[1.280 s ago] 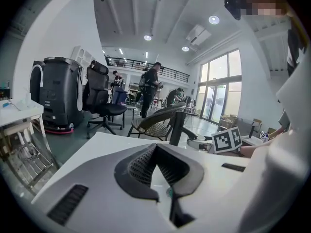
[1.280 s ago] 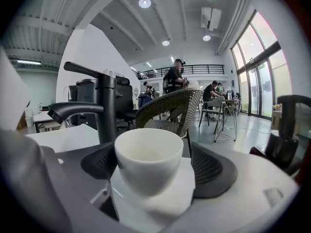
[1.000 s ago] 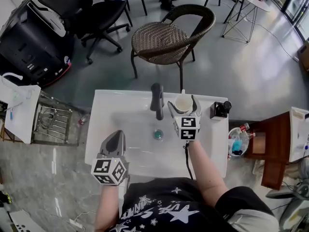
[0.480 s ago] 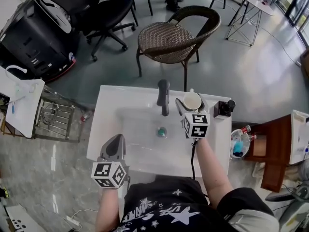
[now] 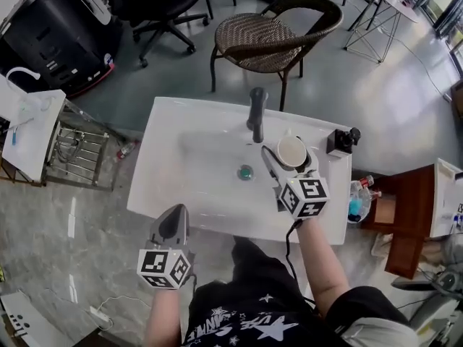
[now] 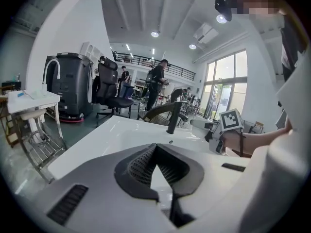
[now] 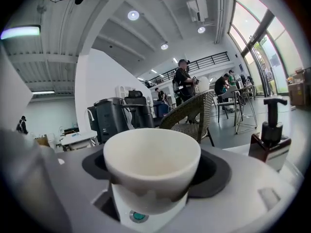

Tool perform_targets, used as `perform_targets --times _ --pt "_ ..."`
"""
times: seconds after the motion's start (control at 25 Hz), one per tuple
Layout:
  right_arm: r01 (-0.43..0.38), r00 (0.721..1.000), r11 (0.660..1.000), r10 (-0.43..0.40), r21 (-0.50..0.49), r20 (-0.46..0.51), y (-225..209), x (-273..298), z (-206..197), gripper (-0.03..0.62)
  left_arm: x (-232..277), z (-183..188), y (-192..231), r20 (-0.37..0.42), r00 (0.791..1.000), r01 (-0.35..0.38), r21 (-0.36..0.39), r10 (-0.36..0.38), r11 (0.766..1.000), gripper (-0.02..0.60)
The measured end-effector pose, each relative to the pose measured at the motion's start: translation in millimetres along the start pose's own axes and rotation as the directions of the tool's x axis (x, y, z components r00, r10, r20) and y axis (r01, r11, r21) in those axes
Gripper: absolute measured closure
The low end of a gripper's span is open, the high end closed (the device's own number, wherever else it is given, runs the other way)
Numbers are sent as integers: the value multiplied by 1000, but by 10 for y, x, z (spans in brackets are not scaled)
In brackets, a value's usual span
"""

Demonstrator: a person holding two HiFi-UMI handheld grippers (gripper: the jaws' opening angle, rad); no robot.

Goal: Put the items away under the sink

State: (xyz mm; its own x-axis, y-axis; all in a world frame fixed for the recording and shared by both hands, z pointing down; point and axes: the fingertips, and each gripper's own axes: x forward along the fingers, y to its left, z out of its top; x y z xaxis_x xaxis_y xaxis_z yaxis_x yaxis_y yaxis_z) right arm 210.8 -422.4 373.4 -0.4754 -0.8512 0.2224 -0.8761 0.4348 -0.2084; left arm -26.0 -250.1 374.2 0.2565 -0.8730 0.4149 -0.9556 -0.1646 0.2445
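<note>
Cup (image 5: 292, 150) sits upright, mouth up, clamped between the jaws of the right gripper (image 5: 291, 157). It is just right of the faucet (image 5: 255, 114) and toward the person from it, over the sink (image 5: 166, 139) rim. A soap dispenser (image 5: 342, 141) stands further right of the faucet, at the back corner.

The left gripper (image 5: 172, 221) hangs well to the left of the faucet, out past the sink's front edge. Its jaws are drawn together with nothing between them.

The storage space under the sink is hidden in every view. As I judge it, it lies straight below the faucet and back toward the person's legs. So the cup has to come off the rim, out over the front edge and down. The empty left gripper is the nearer one to that front edge. It is better placed to deal with any door there, though I cannot tell whether there is one.
</note>
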Motion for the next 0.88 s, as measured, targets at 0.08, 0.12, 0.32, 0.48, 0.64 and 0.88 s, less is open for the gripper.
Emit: perform_targets --times 0.08,0.12,0.32,0.48,0.64,0.88 --pt "-6 1000 1000 6 -4 6 162 -163 -21 186 -180 -99 -3 10 1000 10 -19 -9 1000 572" --pt "-6 1000 1000 6 2 6 236 -260 -46 184 -280 -165 -8 12 1000 15 -27 -15 1000 572" --pt "-19 1000 998 18 55 15 659 -820 -180 184 -922 -495 46 21 1000 20 -42 -19 999 572" --pt "-32 999 996 29 86 37 1045 -1289 -325 186 -1528 -834 125 22 1000 8 -50 -7 999 572" --pt "-95 995 993 92 71 39 1549 -1787 -541 186 -2071 -1205 176 17 1000 0 -52 1 999 572" --pt "-149 989 986 147 71 22 2171 -2575 -903 185 -2543 -1634 143 15 999 35 -74 -34 997 572"
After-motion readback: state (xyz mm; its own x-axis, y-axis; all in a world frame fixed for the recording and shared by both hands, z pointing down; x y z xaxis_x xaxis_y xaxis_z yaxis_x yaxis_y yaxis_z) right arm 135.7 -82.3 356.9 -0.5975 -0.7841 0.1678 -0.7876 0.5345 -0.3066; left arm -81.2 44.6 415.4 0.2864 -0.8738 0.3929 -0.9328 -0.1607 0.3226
